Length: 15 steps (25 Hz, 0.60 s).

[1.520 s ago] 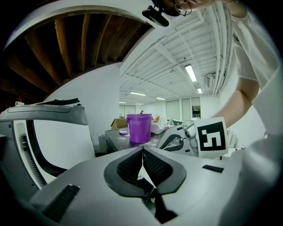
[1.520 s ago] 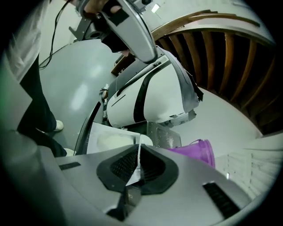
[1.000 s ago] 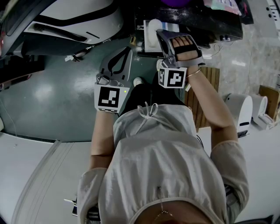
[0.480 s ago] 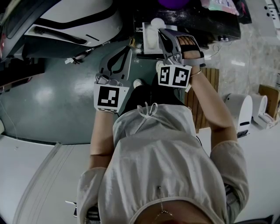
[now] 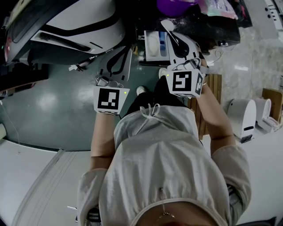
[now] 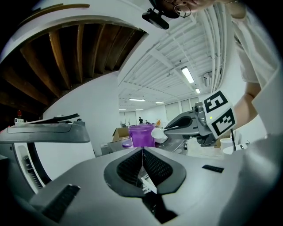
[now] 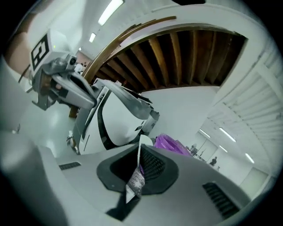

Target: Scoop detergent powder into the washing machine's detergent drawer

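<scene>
The right tool (image 5: 177, 43) is clamped narrow on the thin handle of a white scoop (image 5: 168, 25). The scoop's long axis carries straight on past the tips, bowl foremost. The open detergent drawer (image 5: 153, 42) lies just beside those tips and lower down, on the side toward the left tool (image 5: 125, 52). Its compartments run lengthwise roughly along the right tool's own reach. A purple tub (image 5: 174, 4) stands ahead of the bowl, beyond the drawer. Whether the bowl carries powder I cannot tell. The left tool, jaws pressed together on nothing, hangs near the drawer's near end but apart from it, so the right hand is the nearer one. The coming move looks like a short sideways shift of the bowl over a compartment, then a roll to tip it.
</scene>
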Tool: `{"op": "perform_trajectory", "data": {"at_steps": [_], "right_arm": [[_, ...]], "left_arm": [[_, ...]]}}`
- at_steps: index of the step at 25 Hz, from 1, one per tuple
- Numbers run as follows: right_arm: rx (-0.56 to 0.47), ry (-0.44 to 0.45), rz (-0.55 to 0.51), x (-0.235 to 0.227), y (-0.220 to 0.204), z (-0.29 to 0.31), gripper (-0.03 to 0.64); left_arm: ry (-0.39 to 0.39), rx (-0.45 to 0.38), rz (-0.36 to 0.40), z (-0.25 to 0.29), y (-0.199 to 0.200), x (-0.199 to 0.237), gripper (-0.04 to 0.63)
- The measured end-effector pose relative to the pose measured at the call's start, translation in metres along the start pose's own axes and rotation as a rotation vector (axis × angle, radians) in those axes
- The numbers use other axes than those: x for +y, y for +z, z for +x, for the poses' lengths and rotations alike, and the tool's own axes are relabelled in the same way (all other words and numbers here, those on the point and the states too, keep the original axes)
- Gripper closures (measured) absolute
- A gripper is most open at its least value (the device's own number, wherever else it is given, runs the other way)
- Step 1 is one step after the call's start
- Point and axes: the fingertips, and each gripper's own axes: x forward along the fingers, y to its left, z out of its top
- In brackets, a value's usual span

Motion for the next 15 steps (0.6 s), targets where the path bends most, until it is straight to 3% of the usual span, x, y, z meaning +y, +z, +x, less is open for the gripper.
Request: {"op": "perform_trajectory", "data": {"at_steps": [8,15], "right_arm": [[-0.089,0.006,0.380,-0.027,0.022,-0.018,0.604],[-0.160,-0.061,0.493,-0.053,0.030,-0.036,0.606]], "left_arm": [[0.010,-0.049,0.049,0.001,0.035,0.006,0.572],[0.036,-0.102,0.086,-0.004,0.063,0.014,0.572]]}}
